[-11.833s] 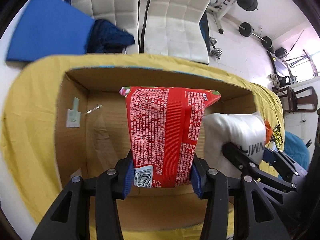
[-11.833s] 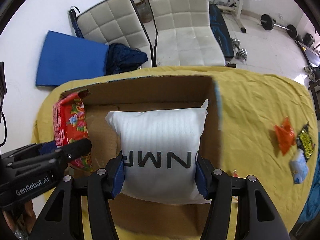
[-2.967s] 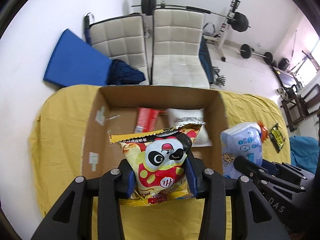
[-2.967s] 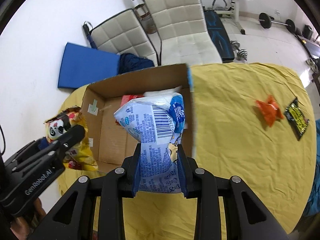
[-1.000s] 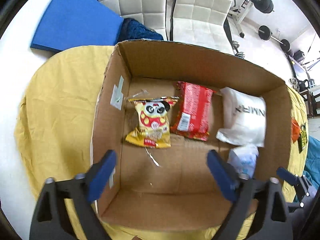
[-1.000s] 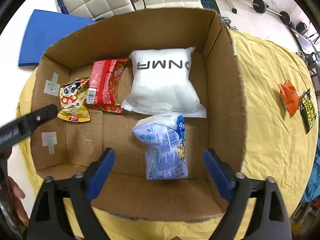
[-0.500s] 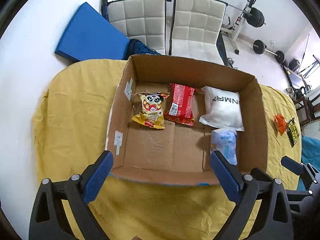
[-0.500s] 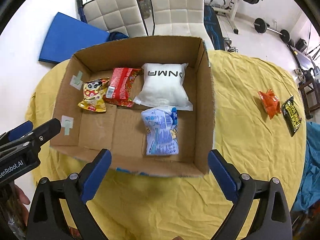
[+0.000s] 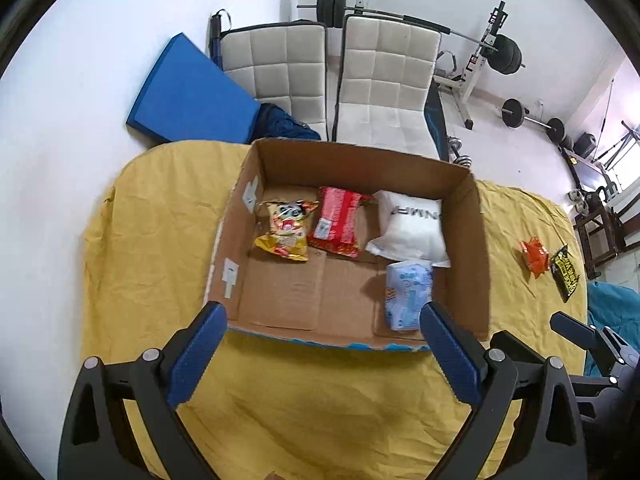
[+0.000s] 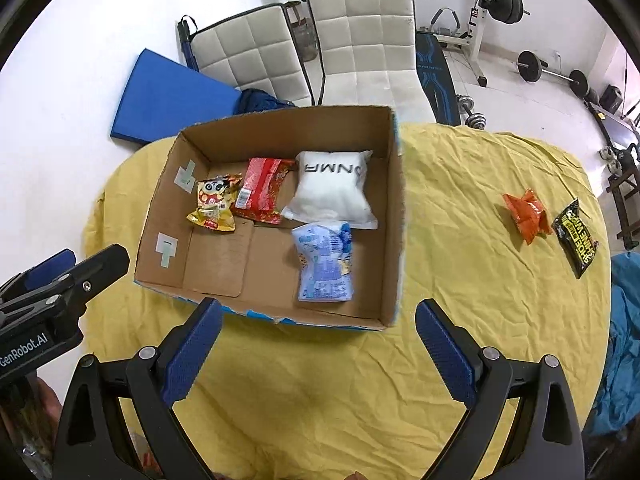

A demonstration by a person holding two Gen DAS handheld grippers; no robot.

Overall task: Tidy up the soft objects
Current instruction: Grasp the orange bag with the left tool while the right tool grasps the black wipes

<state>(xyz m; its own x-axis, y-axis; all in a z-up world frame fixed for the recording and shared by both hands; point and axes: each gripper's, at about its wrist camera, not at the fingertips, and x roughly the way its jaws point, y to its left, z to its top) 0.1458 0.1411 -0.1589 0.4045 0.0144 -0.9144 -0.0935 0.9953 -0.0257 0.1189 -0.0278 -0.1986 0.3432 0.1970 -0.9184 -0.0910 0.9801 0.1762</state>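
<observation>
A bench (image 10: 460, 184) draped in a wrinkled yellow cloth (image 10: 328, 376) carries an open cardboard box (image 10: 394, 216) toward its left half. On the cloth well to the right of the box lie an orange packet (image 10: 526, 216) and, just beside it, a black packet (image 10: 576, 236).

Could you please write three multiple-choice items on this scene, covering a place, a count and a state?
1. Where does the light blue packet lie?
A. In the cardboard box, near its right wall
B. On the yellow cloth beside the orange packet
C. On a chair

2. How many packets lie on the yellow cloth outside the box?
A. None
B. Two
C. Four

3. How is the right gripper?
A. Shut on the white pouch
B. Open, holding nothing
C. Shut on the box rim

Answers: 1 A, it rests on the box floor below the white pouch. 2 B, only the orange packet and black packet. 3 B, its blue pads stand wide apart.
</observation>
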